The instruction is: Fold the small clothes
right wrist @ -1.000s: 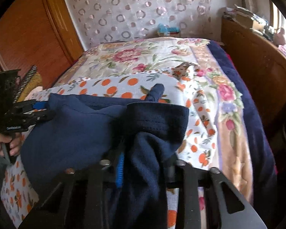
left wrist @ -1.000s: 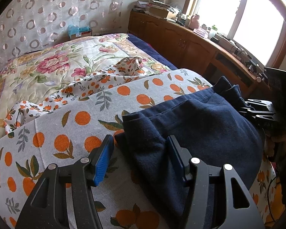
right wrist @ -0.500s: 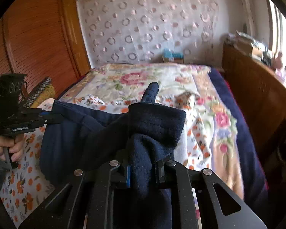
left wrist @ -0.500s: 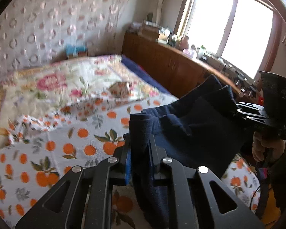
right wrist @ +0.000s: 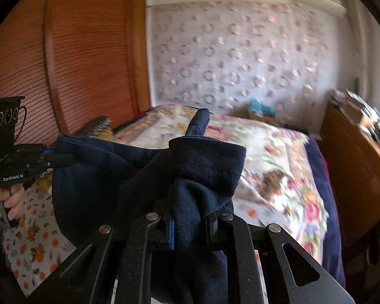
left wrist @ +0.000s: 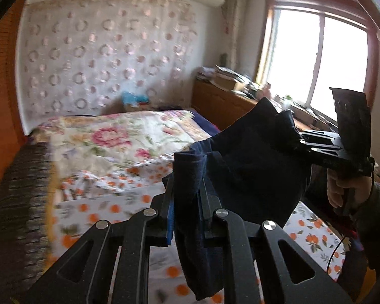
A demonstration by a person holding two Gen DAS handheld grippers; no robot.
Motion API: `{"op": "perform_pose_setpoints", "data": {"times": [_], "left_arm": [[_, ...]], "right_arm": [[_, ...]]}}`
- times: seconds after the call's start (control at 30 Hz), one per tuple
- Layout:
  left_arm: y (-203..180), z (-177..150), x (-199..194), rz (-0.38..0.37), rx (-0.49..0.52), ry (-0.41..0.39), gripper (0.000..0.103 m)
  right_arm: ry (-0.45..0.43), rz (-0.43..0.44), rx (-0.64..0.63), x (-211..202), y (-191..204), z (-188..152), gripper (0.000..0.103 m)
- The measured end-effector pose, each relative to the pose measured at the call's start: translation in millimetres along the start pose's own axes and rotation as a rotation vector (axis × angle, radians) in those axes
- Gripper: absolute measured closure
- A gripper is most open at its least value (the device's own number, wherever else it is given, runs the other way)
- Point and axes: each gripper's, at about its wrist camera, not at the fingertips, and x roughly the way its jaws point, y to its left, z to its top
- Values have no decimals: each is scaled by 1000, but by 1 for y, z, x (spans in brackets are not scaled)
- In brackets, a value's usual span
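A dark navy garment (left wrist: pixel 255 167) hangs in the air above the bed, stretched between both grippers. My left gripper (left wrist: pixel 187 197) is shut on one bunched edge of it. My right gripper (right wrist: pixel 190 217) is shut on the other edge, where the navy garment (right wrist: pixel 109 177) folds over the jaws. In the left wrist view the right gripper (left wrist: pixel 324 149) shows at the right, held by a hand. In the right wrist view the left gripper (right wrist: pixel 35 159) shows at the left, also hand-held.
Below lies the bed with an orange-print sheet (left wrist: pixel 109 207) and a floral quilt (left wrist: pixel 109 136). A wooden cabinet (left wrist: pixel 220 103) with clutter stands under the window. A wooden wardrobe (right wrist: pixel 63 58) stands on the left side. A woven cushion (left wrist: pixel 15 190) lies at the bed's edge.
The left gripper closed on the garment's edge. Both grippers then lifted the garment off the bed, and the views tilted up toward the wall.
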Motion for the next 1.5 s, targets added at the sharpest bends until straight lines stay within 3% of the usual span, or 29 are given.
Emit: {"op": "perform_pose_setpoints", "data": {"times": [0.3, 0.53, 0.73, 0.97, 1.03, 1.2, 1.27, 1.37, 1.4, 1.5], "left_arm": [[72, -12, -82, 191, -77, -134, 88], [121, -40, -118, 333, -179, -207, 88], [163, -79, -116, 418, -287, -168, 88], [186, -119, -94, 489, -329, -70, 88], [186, -128, -91, 498, -327, -55, 88], [188, -137, -97, 512, -329, -49, 87], [188, -134, -103, 512, -320, -53, 87], [180, -130, -112, 537, -288, -72, 74], [177, -128, -114, 536, -280, -81, 62], [166, -122, -123, 534, -247, -106, 47]], "right_arm": [[-67, 154, -222, 70, 81, 80, 87], [-81, 256, -416, 133, 137, 142, 87], [-40, 359, -562, 210, 185, 172, 87], [32, 361, -642, 293, 234, 167, 86], [35, 336, -632, 303, 239, 166, 82], [-1, 265, -523, 283, 242, 158, 40], [-8, 255, -500, 283, 239, 159, 39], [32, 288, -461, 289, 243, 148, 39], [45, 291, -437, 290, 241, 146, 39], [63, 284, -362, 285, 227, 134, 39]]}}
